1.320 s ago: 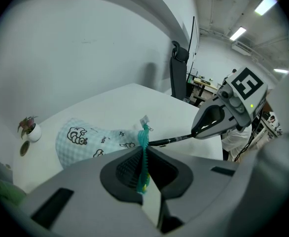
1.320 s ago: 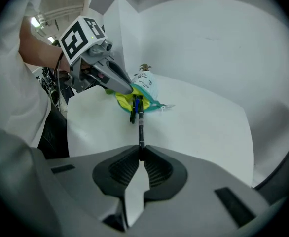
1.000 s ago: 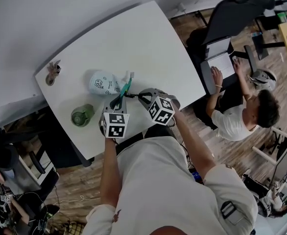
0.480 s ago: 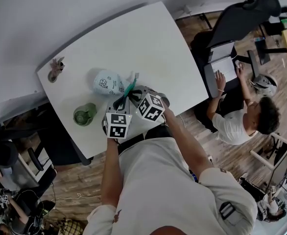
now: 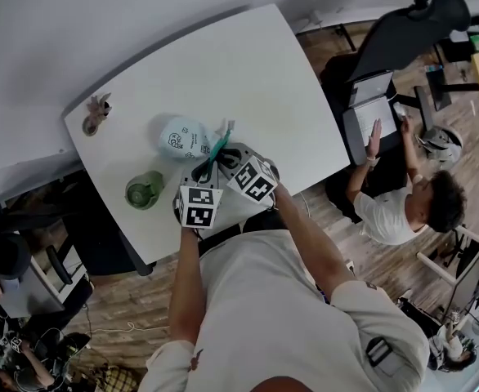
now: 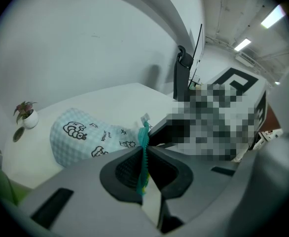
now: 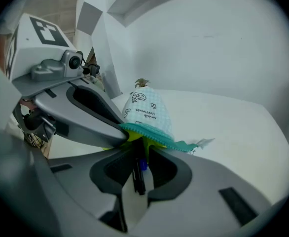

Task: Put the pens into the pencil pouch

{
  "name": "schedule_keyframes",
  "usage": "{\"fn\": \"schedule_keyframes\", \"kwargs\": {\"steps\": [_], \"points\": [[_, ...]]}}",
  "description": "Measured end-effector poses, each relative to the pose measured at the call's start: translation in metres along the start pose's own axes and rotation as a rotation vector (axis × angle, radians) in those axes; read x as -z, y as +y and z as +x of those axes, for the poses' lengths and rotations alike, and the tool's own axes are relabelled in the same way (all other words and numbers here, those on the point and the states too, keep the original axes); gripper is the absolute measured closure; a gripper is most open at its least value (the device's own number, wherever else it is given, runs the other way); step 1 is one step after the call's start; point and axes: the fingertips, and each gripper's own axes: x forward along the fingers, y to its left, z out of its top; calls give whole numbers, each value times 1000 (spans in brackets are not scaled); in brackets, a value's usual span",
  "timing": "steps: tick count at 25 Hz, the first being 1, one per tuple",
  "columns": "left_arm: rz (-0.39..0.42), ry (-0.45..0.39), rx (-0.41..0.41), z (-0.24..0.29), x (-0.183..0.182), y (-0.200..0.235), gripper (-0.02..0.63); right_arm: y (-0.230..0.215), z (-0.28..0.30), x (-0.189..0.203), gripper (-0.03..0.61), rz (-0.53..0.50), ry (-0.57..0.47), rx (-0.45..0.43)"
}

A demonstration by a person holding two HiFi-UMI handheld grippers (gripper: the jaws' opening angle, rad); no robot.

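Note:
The pale blue checked pencil pouch lies on the white table, its teal zipper edge lifted toward me. My left gripper is shut on that teal edge and holds the mouth up; the pouch body spreads out behind it. My right gripper sits close against the left one at the mouth. In the right gripper view a dark pen with a blue part lies between the opening jaws of the right gripper, its tip in the yellow-lined opening of the pouch.
A green cup stands left of the grippers near the table's front edge. A small potted plant is at the far left corner. To the right of the table a person sits at a laptop, beside a black office chair.
My right gripper has moved left, up against the left gripper and the pouch mouth. The left gripper and the pouch have stayed put.

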Motion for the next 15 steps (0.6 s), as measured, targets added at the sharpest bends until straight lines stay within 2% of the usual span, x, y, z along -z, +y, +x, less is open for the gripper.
{"fn": "schedule_keyframes", "kwargs": {"steps": [10, 15], "points": [[23, -43, 28, 0, -3, -2, 577, -11, -29, 8, 449, 30, -9, 80], [29, -106, 36, -11, -16, -2, 518, -17, -58, 1, 409, 50, -52, 162]]}}
